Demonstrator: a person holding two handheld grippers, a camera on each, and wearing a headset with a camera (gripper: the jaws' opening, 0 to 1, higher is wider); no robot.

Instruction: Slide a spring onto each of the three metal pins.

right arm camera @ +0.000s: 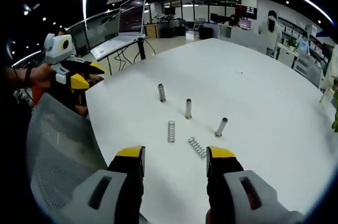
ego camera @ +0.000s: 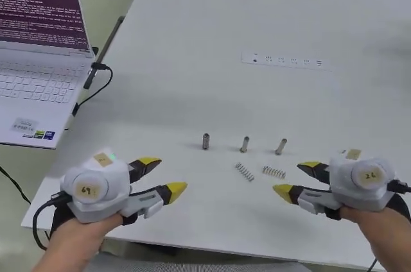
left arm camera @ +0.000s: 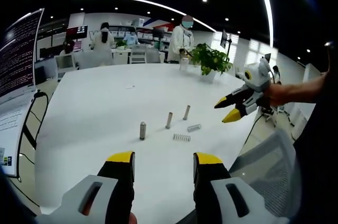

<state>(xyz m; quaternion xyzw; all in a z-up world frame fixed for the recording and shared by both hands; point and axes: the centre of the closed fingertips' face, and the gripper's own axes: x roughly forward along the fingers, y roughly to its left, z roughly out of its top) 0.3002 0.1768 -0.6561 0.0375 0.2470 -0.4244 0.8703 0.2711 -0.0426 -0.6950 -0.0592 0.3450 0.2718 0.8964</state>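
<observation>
Three metal pins stand in a row on the white table (ego camera: 212, 34). The left pin (ego camera: 205, 141) (left arm camera: 142, 130) (right arm camera: 161, 92) carries a spring. The middle pin (ego camera: 244, 144) (left arm camera: 169, 120) (right arm camera: 188, 108) and the right pin (ego camera: 280, 146) (left arm camera: 186, 112) (right arm camera: 221, 127) are bare. Two loose springs lie just in front of them, one (ego camera: 244, 171) (left arm camera: 181, 137) (right arm camera: 171, 131) angled and the other (ego camera: 274, 172) (left arm camera: 194, 128) (right arm camera: 197, 147) flat. My left gripper (ego camera: 164, 176) (left arm camera: 163, 158) (right arm camera: 87, 73) hovers open and empty at the near left. My right gripper (ego camera: 295, 178) (right arm camera: 176, 152) (left arm camera: 232, 109) is open and empty near the right spring.
An open laptop (ego camera: 32, 60) sits on a desk at the left, with a black cable (ego camera: 96, 79) by the table's left edge. A socket strip (ego camera: 287, 61) is set into the table farther back. A grey mesh chair (right arm camera: 58, 155) stands at the near edge. People and a plant (left arm camera: 210, 59) are far behind.
</observation>
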